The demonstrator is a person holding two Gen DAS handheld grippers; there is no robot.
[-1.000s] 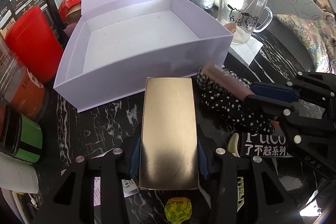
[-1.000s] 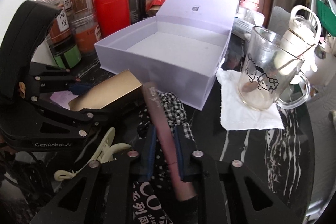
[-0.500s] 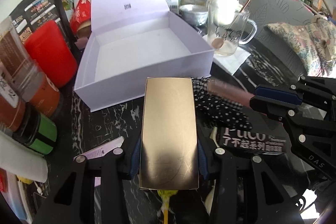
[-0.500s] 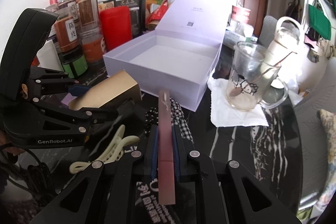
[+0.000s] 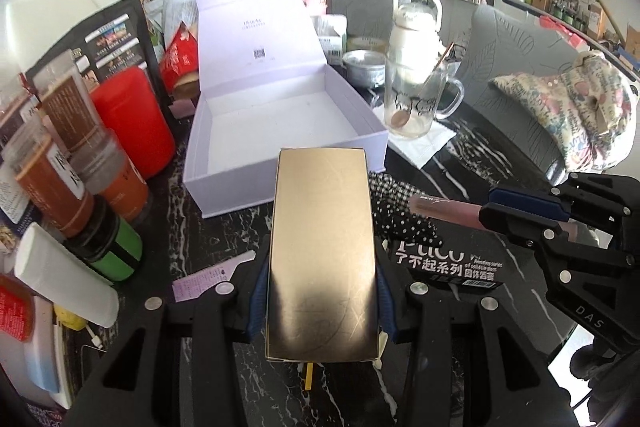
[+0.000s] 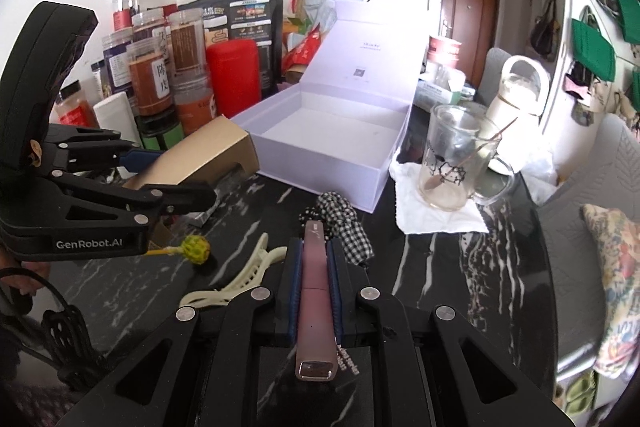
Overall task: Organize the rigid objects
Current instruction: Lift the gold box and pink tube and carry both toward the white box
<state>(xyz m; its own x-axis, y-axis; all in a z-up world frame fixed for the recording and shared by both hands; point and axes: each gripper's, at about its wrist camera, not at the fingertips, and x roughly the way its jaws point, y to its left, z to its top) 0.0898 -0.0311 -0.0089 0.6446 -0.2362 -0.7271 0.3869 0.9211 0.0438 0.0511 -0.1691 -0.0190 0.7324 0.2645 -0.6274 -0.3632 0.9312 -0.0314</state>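
My left gripper point(image 5: 320, 283) is shut on a gold rectangular box point(image 5: 323, 251), held above the black marble table in front of the open lilac gift box point(image 5: 280, 163). That gold box point(image 6: 196, 159) and the left gripper point(image 6: 176, 179) also show at the left of the right wrist view. My right gripper point(image 6: 314, 267) is shut on a slim pink tube point(image 6: 314, 291), lifted above a black-and-white checked cloth point(image 6: 340, 223). In the left wrist view the pink tube point(image 5: 448, 207) sticks out of the right gripper point(image 5: 496, 211) at the right. The lilac gift box point(image 6: 320, 155) holds nothing.
Jars, a red canister point(image 5: 132, 123) and a white tube point(image 5: 64, 271) crowd the left side. A glass mug with a spoon point(image 6: 452, 159) stands on a white napkin right of the gift box. A cream hair clip point(image 6: 240, 279), a yellow-green ball stick point(image 6: 192, 249) and a black carton point(image 5: 444, 259) lie on the table.
Both grippers have risen and pulled back from the gift box with their objects still held. The pink tube came off the checked cloth and now lies straight between the right fingers.
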